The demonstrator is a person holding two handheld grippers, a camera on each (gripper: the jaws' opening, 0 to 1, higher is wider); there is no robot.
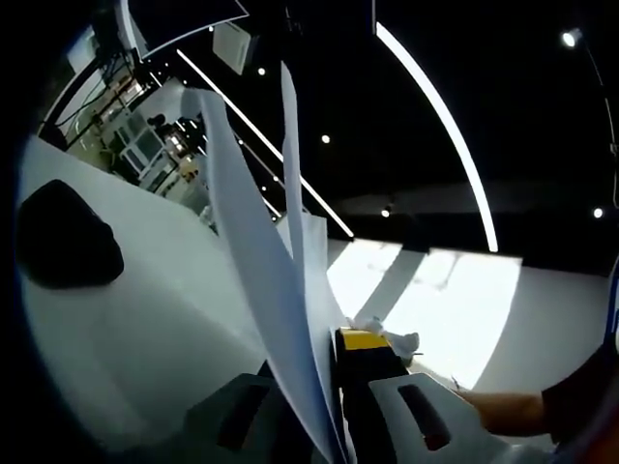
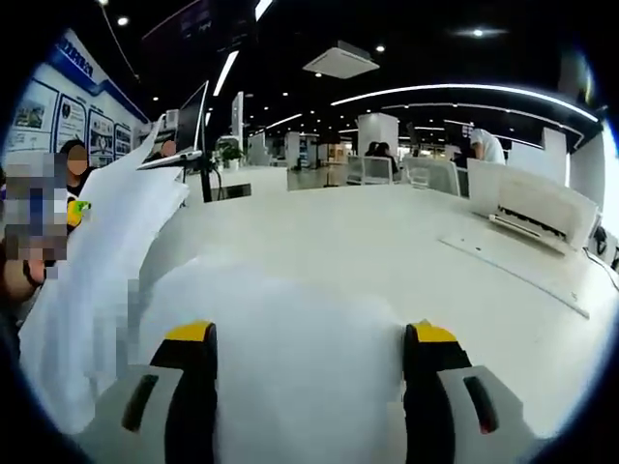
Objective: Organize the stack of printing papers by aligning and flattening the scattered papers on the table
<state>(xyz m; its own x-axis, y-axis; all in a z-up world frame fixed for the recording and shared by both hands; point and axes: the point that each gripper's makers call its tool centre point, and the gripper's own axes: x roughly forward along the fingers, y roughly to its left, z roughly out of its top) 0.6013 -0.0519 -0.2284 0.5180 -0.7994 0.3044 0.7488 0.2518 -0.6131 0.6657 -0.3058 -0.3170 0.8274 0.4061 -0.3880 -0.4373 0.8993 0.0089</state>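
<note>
Several white printing papers (image 1: 261,261) stand on edge and fan upward between the jaws of my left gripper (image 1: 317,365), which is shut on their lower edge. In the right gripper view the same lifted sheets (image 2: 102,261) rise at the left, tilted over the white table (image 2: 387,242). A blurred white sheet (image 2: 300,319) lies flat on the table under my right gripper (image 2: 311,334). Its yellow-tipped jaws stand wide apart with nothing held between them.
A black object (image 1: 63,237) rests on the table at the left. A person's forearm (image 1: 503,411) reaches in at the lower right. A white printer (image 2: 537,208) sits at the table's right, and a screen (image 2: 191,124) stands at the far left.
</note>
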